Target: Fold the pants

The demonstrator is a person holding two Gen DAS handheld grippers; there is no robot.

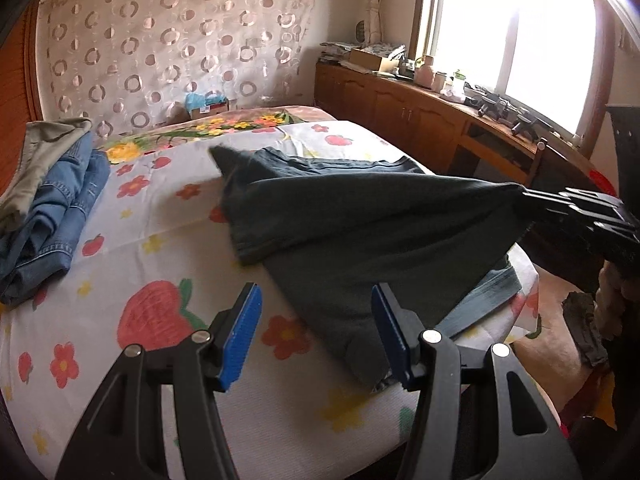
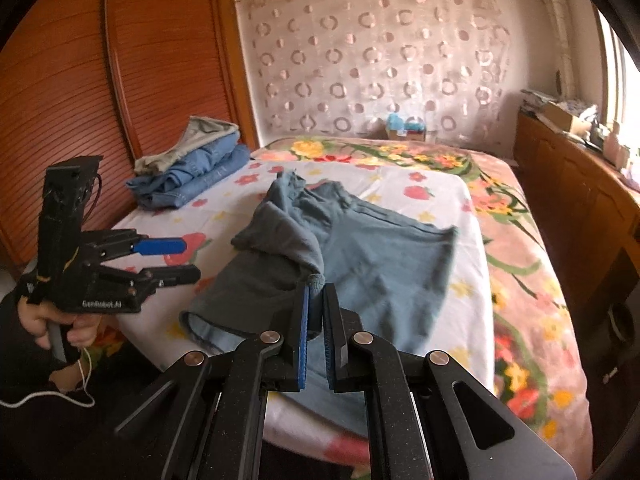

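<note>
Dark blue-grey pants (image 1: 360,216) lie on the floral sheet of the bed (image 1: 132,240); they also show in the right wrist view (image 2: 372,248). My right gripper (image 2: 316,300) is shut on a bunched edge of the pants and lifts it off the sheet, pulling the cloth taut; it shows at the right in the left wrist view (image 1: 524,192). My left gripper (image 1: 316,304) is open and empty, just above the sheet at the near edge of the pants. It shows at the left in the right wrist view (image 2: 180,260).
A stack of folded jeans and a khaki garment (image 1: 52,204) sits at the bed's far left (image 2: 192,168). A wooden cabinet (image 1: 420,108) with clutter runs under the window on the right. A louvred wooden wardrobe (image 2: 100,80) stands left of the bed.
</note>
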